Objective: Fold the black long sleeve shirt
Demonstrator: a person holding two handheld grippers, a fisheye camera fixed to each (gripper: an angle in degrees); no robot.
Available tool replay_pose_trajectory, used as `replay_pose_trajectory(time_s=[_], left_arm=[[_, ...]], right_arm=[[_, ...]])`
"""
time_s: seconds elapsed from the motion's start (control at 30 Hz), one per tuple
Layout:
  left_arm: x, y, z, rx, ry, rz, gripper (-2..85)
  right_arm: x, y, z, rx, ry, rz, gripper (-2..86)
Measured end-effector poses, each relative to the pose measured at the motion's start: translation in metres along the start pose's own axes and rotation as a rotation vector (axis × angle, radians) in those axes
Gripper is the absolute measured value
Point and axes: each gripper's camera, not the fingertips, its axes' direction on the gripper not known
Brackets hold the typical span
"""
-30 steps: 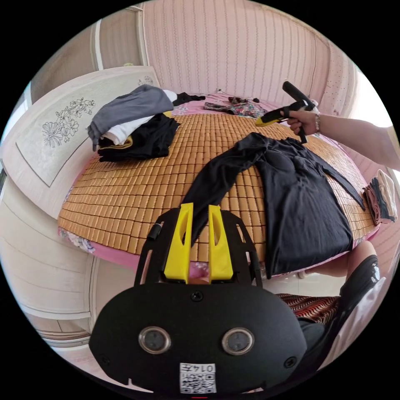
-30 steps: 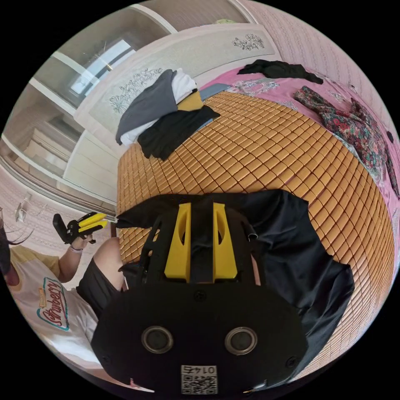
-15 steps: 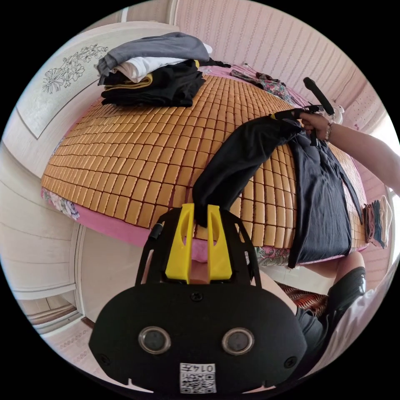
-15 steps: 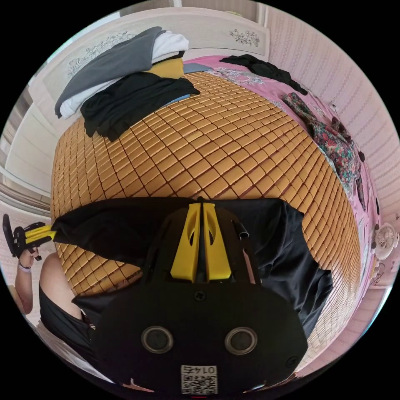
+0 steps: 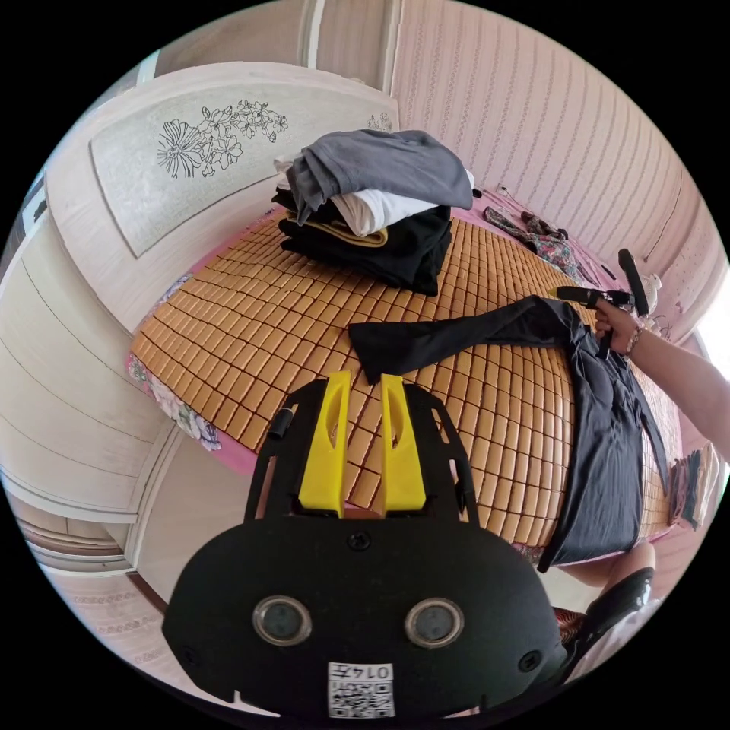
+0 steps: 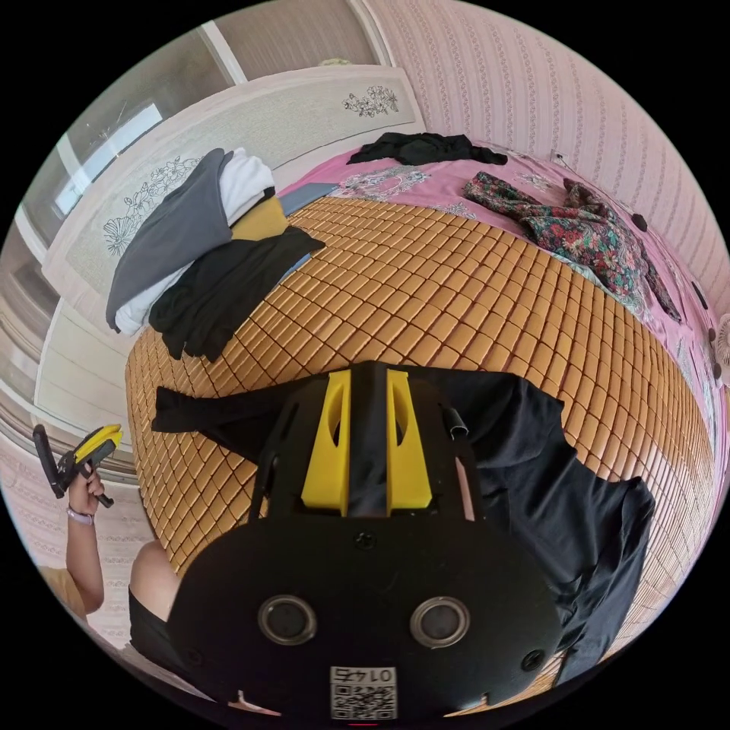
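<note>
Your left gripper (image 5: pixel 363 380) hangs just off the sleeve's cuff with its yellow jaws apart and nothing between them. Your right gripper (image 6: pixel 369 376) also has its jaws parted, with dark cloth of the black long sleeve shirt (image 5: pixel 601 426) showing in the gap — the jaws do not press on it.

The shirt lies flat on the bamboo mat (image 5: pixel 289 319), its body toward the near right edge and one sleeve (image 5: pixel 449 338) stretched out leftward across the mat. In the left gripper view your right hand (image 5: pixel 617 323) holds its tool at the shirt's shoulder.

A stack of folded clothes (image 5: pixel 380 205) sits at the far side by the headboard (image 5: pixel 160 182), which carries a line drawing of flowers. A floral garment (image 6: pixel 589 228) and a black garment (image 6: pixel 426 148) lie on the pink sheet (image 6: pixel 395 182) beyond the mat. Each gripper's body bears a small code sticker.
</note>
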Motion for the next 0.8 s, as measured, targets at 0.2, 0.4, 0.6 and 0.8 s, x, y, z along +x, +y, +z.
replay_pose_trajectory(time_s=[0.2,0.4,0.6,0.8], left_arm=[[0.032,-0.032,0.044,-0.049,0.011,0.164,4.8],[0.059,-0.048,0.092,-0.148,-0.092,0.3,-0.2],[0.054,-0.053,0.031,-0.085,-0.048,0.325,-0.3],[-0.001,-0.095,0.011,0.002,-0.141,0.12,2.0]], right_arm=[[-0.009,0.015,0.009,-0.088,0.04,-0.126,6.8],[-0.009,0.027,0.008,-0.085,-0.009,-0.117,6.1],[-0.009,0.052,-0.011,-0.059,-0.069,-0.206,5.5],[-0.001,0.053,-0.015,-0.051,-0.119,-0.123,5.7]])
